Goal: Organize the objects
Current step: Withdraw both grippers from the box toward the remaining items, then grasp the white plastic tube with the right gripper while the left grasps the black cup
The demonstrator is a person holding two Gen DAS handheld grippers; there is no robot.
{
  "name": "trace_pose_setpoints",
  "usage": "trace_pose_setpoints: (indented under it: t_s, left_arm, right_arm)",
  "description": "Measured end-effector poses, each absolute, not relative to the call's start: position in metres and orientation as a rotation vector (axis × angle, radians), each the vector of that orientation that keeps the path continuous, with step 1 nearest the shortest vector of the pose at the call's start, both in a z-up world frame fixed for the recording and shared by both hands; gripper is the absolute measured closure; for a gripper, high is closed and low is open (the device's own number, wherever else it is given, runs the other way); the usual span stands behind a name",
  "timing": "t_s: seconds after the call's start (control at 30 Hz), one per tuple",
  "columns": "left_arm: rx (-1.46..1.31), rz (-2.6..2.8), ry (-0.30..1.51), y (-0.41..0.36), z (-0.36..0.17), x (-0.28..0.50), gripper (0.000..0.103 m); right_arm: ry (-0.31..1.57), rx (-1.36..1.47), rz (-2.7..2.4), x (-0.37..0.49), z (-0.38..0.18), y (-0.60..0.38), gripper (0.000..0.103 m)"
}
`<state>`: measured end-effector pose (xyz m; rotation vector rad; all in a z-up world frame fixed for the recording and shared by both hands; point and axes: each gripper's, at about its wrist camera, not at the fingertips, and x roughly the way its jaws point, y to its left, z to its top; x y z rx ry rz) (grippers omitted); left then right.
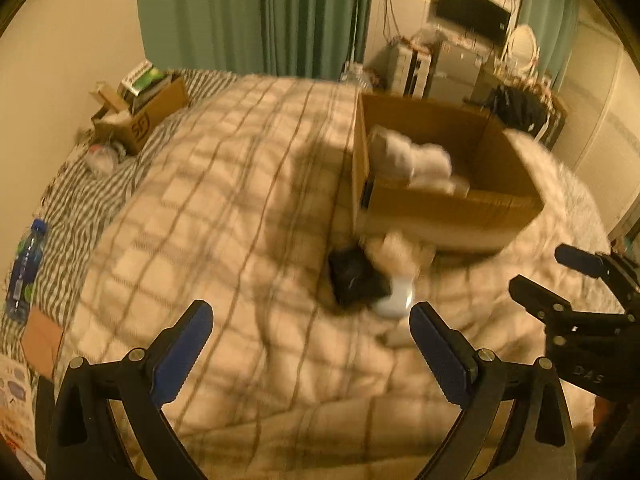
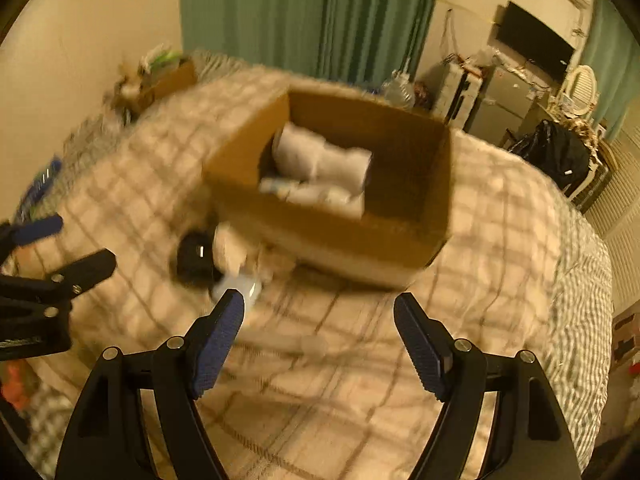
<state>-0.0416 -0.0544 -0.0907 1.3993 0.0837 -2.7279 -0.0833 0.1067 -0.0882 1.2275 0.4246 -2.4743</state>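
two pairs of blue-padded tongs, the left gripper [image 1: 311,330] and right gripper [image 2: 319,326], hang wide open and empty above a checked quilt [image 1: 224,216]. white bundles [image 2: 320,164] already lie in the cardboard box [image 2: 340,240]; a black item [image 1: 356,280], a cream item [image 1: 394,254] and a pale one [image 1: 394,300] wait just beside it, unsorted.

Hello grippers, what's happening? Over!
Left gripper and right gripper open, empty. Small pile loose beside cardboard box. Path clear.
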Motion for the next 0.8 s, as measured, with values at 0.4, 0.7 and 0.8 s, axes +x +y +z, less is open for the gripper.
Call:
trace_pose_setpoints:
  t_s: [0.4, 0.7, 0.8]
  left_arm:
    - [1.542, -2.542, 0.052, -0.078, -0.145, -0.047, 0.002]
    - [1.599, -2.545, 0.081, -0.075, -0.155, -0.052, 0.002]
    - [1.59, -2.567, 0.057, -0.067, -0.148, -0.053, 0.002]
  right_arm:
    - [0.696, 1.359, -2.143, -0.094, -0.19, 0.052, 0.026]
    - [0.709, 1.412, -2.175, -0.107, -0.206, 0.056, 0.085]
    - [0.659, 1.364, -2.249, -0.101, -0.188, 0.067, 0.094]
